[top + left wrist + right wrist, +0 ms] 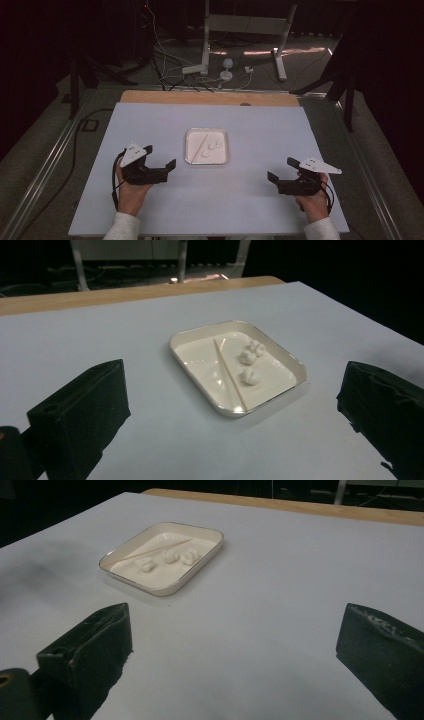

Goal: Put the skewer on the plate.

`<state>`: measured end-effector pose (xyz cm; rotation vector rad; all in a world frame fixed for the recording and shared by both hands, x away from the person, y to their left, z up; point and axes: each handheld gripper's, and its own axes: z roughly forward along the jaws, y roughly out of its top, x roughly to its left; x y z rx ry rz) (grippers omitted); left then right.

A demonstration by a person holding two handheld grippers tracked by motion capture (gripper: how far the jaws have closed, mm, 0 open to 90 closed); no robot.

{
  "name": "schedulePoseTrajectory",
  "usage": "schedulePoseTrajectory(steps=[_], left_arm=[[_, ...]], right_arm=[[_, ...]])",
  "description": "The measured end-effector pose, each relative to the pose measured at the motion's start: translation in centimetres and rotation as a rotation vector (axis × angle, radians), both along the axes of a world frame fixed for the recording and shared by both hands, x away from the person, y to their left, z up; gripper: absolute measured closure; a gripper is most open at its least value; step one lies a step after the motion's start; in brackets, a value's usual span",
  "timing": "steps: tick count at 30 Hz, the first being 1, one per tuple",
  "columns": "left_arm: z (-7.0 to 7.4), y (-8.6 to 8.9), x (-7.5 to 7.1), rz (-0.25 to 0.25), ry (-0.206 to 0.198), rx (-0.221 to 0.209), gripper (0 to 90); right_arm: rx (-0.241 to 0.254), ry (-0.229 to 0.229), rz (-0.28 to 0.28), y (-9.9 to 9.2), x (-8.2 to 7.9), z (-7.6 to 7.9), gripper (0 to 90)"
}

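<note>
A small white rectangular tray (pixel 190 135) sits in the middle of the pale blue table (pixel 250 200). In it lie a thin wooden stick (pixel 201 144) on the diagonal and three small white lumps (pixel 215 146). My left gripper (pixel 161 156) rests left of the tray, open, with nothing between its fingers. My right gripper (pixel 280 169) stands open and empty at the right, farther from the tray. The left gripper view has the tray (pixel 295 369), stick (pixel 229 374) and lumps (pixel 250 376) just ahead. The right gripper view shows the tray (pixel 165 591) farther off, at upper left.
A wooden strip (pixel 210 97) runs along the table's far edge. Beyond it on the floor stand a white frame (pixel 205 55) and loose cables (pixel 170 75). Metal rails (pixel 45 170) flank the table. Dark surroundings lie past the edges.
</note>
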<state>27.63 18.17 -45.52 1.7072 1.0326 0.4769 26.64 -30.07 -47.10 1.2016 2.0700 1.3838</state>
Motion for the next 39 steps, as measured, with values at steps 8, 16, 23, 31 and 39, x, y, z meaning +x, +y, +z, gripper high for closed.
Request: schedulePoseTrajectory(steps=[8, 16, 23, 31, 39], left_arm=[[-0.5, 2.2, -1.4, 0.031, -0.037, 0.011, 0.5], [-1.1, 3.4, -2.2, 0.059, -0.044, -0.002, 0.5], [-1.3, 3.8, -2.6, 0.061, -0.063, 0.012, 0.5], [-1.4, 4.5, -2.6, 0.076, -0.067, -0.007, 0.6], [-1.2, 5.0, -2.7, 0.089, -0.076, -0.023, 0.5]], right_arm=[[-0.001, -0.012, 0.003, 0.2, 0.0, -0.1, 1.8], [0.0, -0.03, 0.001, 0.2, 0.0, -0.1, 1.8], [-0.008, -0.045, -0.002, 0.3, 0.0, -0.3, 1.7], [-0.018, -0.054, 0.008, 0.5, -0.1, -0.5, 1.7], [-0.013, -0.052, 0.0, 0.1, 0.0, -0.9, 1.7]])
